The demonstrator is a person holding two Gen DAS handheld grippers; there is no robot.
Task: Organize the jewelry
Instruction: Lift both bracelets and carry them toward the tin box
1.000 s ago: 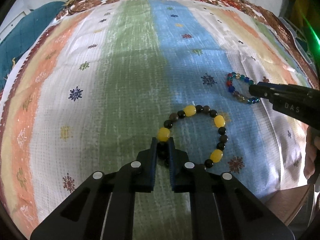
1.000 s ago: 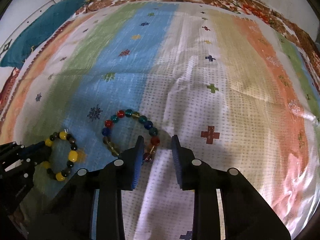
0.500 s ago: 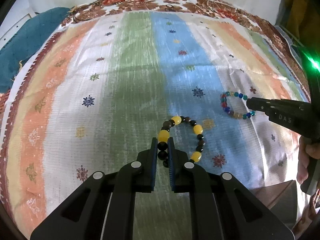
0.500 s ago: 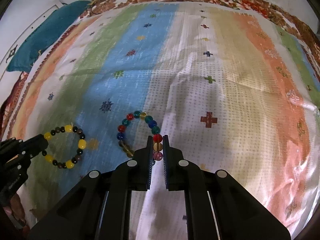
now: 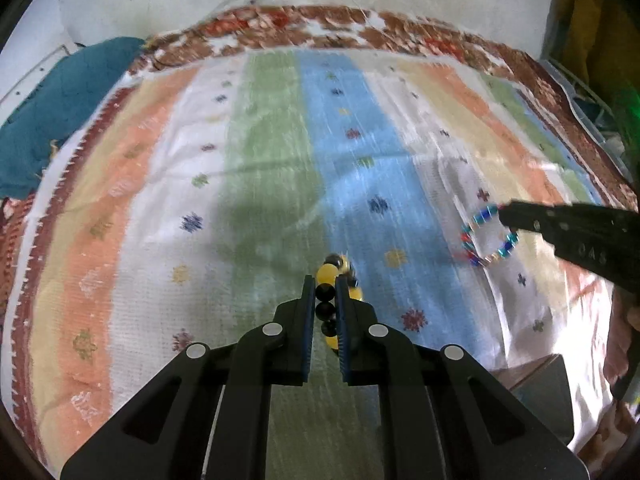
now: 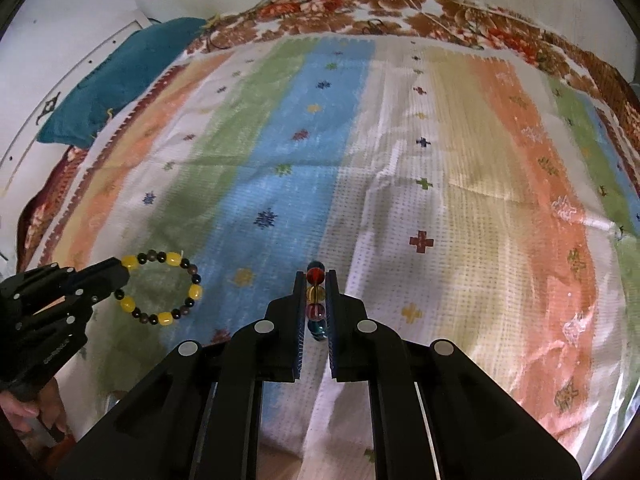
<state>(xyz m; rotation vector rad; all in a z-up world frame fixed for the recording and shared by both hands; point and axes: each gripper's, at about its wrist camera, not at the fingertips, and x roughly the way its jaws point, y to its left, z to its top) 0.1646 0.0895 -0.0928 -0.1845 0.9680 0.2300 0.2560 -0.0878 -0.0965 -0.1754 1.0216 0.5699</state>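
Note:
My left gripper (image 5: 323, 284) is shut on a yellow-and-black bead bracelet (image 5: 327, 273), whose beads line up between the fingers. In the right wrist view the same bracelet (image 6: 195, 291) hangs as a full ring from the left gripper (image 6: 116, 276), above the striped cloth (image 6: 460, 168). My right gripper (image 6: 315, 280) is shut on a multicolour glass-bead bracelet (image 6: 315, 311), seen edge-on between the pads. The left wrist view shows that bracelet (image 5: 466, 236) dangling as a loop from the right gripper (image 5: 505, 215).
The striped cloth (image 5: 260, 152) lies on a floral bedspread (image 5: 280, 24). A teal cushion (image 6: 120, 76) sits at the far left by the wall. A person's hand (image 6: 24, 412) holds the left gripper's handle. A brown surface (image 5: 536, 380) shows at the near right edge.
The right gripper's jaws, open around the multicolour bracelet a second ago, have shut on it. Both grippers have risen, lifting their bracelets off the cloth, and the cloth looks farther away.

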